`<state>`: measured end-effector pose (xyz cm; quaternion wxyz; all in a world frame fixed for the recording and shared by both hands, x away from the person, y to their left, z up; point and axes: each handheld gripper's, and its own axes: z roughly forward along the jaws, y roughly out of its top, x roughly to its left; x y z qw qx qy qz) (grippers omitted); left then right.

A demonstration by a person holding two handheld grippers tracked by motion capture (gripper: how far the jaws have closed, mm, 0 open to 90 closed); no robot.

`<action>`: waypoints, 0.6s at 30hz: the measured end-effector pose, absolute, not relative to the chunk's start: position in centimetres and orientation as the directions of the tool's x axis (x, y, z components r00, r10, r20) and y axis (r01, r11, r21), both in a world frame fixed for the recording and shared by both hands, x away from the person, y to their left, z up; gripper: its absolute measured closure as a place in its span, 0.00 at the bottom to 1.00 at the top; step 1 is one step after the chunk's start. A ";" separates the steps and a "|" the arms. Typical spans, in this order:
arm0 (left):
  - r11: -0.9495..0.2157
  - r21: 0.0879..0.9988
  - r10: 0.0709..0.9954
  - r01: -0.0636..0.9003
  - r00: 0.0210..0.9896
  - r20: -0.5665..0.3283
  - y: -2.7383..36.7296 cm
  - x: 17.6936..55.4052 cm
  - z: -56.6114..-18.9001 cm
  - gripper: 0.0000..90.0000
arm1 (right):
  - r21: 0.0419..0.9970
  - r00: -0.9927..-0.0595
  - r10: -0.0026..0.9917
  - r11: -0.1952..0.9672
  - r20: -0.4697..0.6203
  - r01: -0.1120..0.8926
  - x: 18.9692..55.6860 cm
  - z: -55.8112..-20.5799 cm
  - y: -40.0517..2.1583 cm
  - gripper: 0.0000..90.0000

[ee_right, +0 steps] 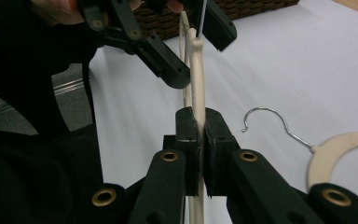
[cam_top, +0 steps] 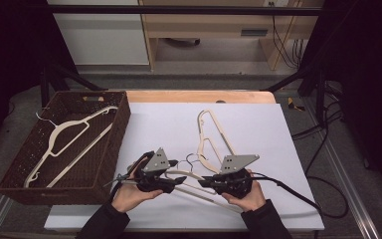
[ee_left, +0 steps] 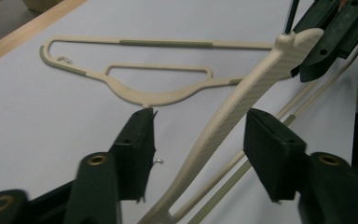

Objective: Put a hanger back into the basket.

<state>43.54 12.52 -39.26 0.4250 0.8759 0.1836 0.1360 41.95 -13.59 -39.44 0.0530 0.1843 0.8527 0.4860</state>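
Note:
A cream plastic hanger (cam_top: 189,175) is held low over the white board near its front edge. My right gripper (cam_top: 204,183) is shut on one arm of it, and the right gripper view shows the pads (ee_right: 186,123) pinching the thin cream strip (ee_right: 196,93). My left gripper (cam_top: 176,181) faces it from the left. Its jaws straddle the same arm (ee_left: 214,130) with a gap on each side, so my left gripper (ee_left: 198,156) is open. In that view my right gripper (ee_left: 314,53) grips the arm's far end. My left gripper (ee_right: 200,56) also appears beyond the right jaws.
A second cream hanger (cam_top: 214,132) with a wire hook lies flat on the white board (cam_top: 258,124), just behind the grippers. A brown wicker basket (cam_top: 122,129) at the left holds another hanger (cam_top: 84,119). Cables trail off the right side.

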 end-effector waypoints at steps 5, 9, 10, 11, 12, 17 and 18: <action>-0.572 0.794 0.423 0.207 0.904 0.069 12.6 43.4 -39.1 0.68 | 0.844 -0.928 0.361 0.466 0.091 0.265 41.9 -39.5 -13.5 0.96; -0.602 0.774 0.419 0.194 0.903 0.100 12.5 43.1 -39.0 0.72 | 0.843 -0.928 0.362 0.468 0.091 0.265 42.0 -39.5 -13.5 0.96; -0.607 0.771 0.422 0.193 0.900 0.107 12.4 43.0 -39.0 0.73 | 0.842 -0.928 0.363 0.470 0.089 0.264 42.0 -39.6 -13.5 0.96; -0.613 0.766 0.421 0.191 0.900 0.113 12.3 43.0 -38.9 0.74 | 0.842 -0.928 0.363 0.471 0.086 0.263 42.0 -39.6 -13.5 0.95; -0.617 0.763 0.421 0.193 0.900 0.113 12.3 42.9 -38.9 0.75 | 0.842 -0.926 0.369 0.473 0.078 0.259 42.0 -39.6 -13.5 0.94; -0.619 0.758 0.406 0.207 0.910 0.082 12.1 42.7 -38.9 0.84 | 0.851 -0.901 0.434 0.469 0.011 0.236 41.9 -39.5 -13.7 0.86; -0.625 0.753 0.400 0.206 0.913 0.082 12.1 42.7 -38.9 0.85 | 0.851 -0.898 0.440 0.471 0.004 0.234 41.9 -39.5 -13.7 0.85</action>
